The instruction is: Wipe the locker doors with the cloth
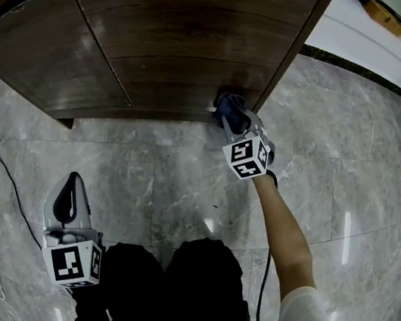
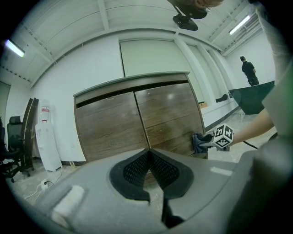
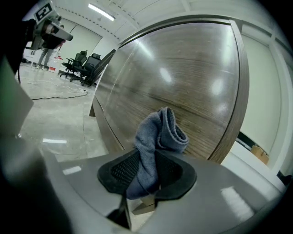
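Blue-grey cloth (image 3: 158,132) between black mesh pads (image 3: 120,171) of the right gripper (image 3: 147,165), dark brown wood-grain locker doors (image 3: 183,87) just ahead, grey veined floor (image 1: 181,183) beneath

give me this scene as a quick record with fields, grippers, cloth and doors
place: two dark wooden locker doors, both closed, on a grey marble floor
right gripper: jaws shut on a blue-grey cloth
cloth position: at the lower right corner of the right door, seemingly against the wood
left gripper: jaws together, nothing between them, held low near the person's legs, away from the doors
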### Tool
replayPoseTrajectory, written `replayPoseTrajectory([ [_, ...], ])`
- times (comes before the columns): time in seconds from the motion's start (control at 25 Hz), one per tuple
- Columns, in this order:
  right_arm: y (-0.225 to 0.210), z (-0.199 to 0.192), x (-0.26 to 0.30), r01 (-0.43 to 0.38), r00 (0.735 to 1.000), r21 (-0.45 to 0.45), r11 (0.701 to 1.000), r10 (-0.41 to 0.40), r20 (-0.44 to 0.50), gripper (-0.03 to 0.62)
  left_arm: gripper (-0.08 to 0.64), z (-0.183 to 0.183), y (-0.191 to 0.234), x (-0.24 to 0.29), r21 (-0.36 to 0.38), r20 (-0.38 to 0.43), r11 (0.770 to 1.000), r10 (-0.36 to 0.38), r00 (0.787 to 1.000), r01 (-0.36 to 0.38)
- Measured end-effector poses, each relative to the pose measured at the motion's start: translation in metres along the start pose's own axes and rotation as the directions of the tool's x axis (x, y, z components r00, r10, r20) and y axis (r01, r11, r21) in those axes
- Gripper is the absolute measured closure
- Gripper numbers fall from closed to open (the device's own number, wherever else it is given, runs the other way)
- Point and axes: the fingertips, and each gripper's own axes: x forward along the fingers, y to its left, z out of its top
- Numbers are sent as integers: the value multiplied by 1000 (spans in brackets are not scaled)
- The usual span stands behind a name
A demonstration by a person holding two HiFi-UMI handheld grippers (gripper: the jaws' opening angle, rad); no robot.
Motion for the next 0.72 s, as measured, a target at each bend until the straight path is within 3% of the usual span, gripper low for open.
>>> replayPoseTrajectory([
  [0.24, 3, -1, 1, -2, 1000, 1, 1000, 2, -16, 485, 558, -5, -3, 3, -1, -14, 1000, -12, 1000, 12],
  [0.72, -24, 65, -22, 50, 997, -12, 999, -49, 57, 485, 558, -3, 2, 0, -22, 0, 1000, -22, 1000, 22],
])
